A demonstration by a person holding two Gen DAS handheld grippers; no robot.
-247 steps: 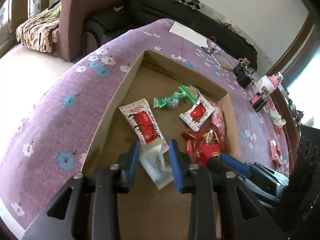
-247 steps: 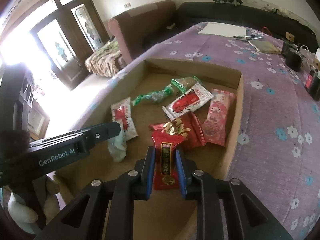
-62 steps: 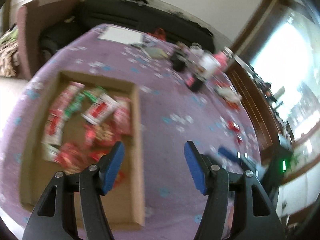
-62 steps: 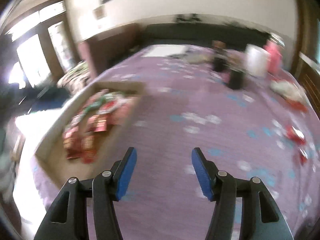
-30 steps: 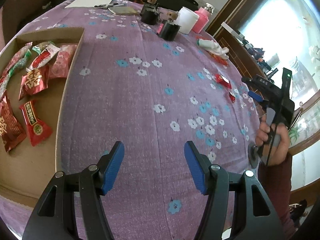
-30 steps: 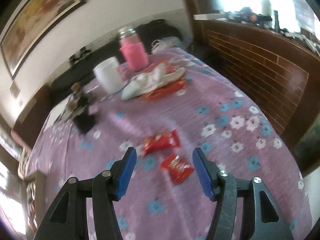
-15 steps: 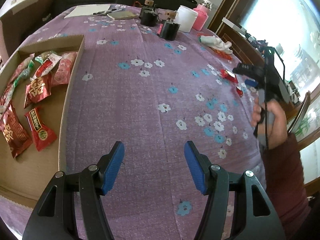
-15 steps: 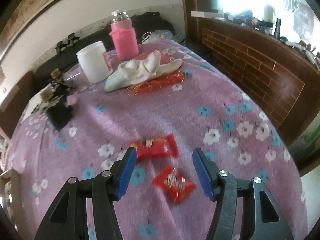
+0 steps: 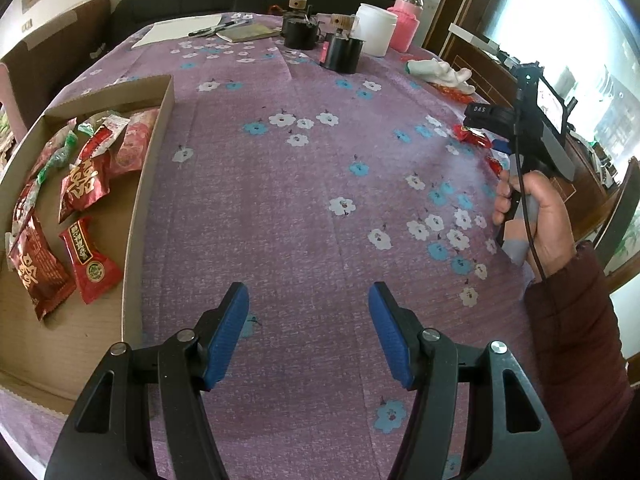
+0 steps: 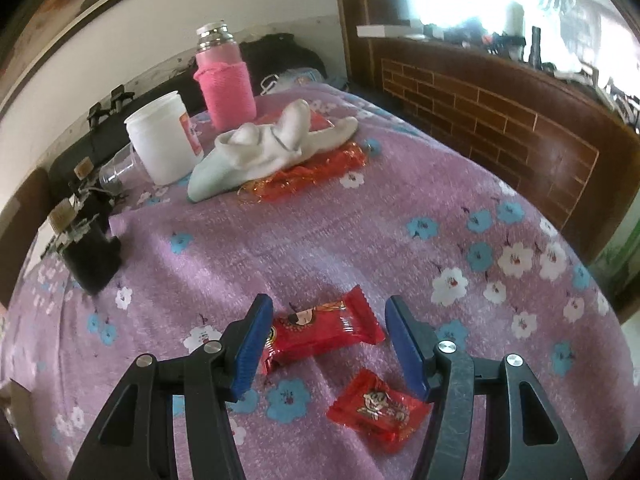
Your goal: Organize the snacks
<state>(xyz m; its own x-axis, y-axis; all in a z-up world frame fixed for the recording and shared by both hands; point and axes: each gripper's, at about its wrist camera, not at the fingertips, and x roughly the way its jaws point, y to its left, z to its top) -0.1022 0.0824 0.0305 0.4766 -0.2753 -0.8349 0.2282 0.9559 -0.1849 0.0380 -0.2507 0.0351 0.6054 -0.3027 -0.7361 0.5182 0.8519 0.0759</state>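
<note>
Purple cloth (image 9: 304, 208) bare btwn box wall (image 9: 148, 184) & right tool (image 10: 328, 332).

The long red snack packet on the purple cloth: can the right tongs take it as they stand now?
Probably yes. The right tongs are open, with the long red snack packet lying flat between their pads, nothing covering it. The smaller red packet lies nearer and apart.

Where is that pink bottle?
The pink bottle stands at the table's far edge in the right wrist view, just right of the white jar and behind the white cloth.
</note>
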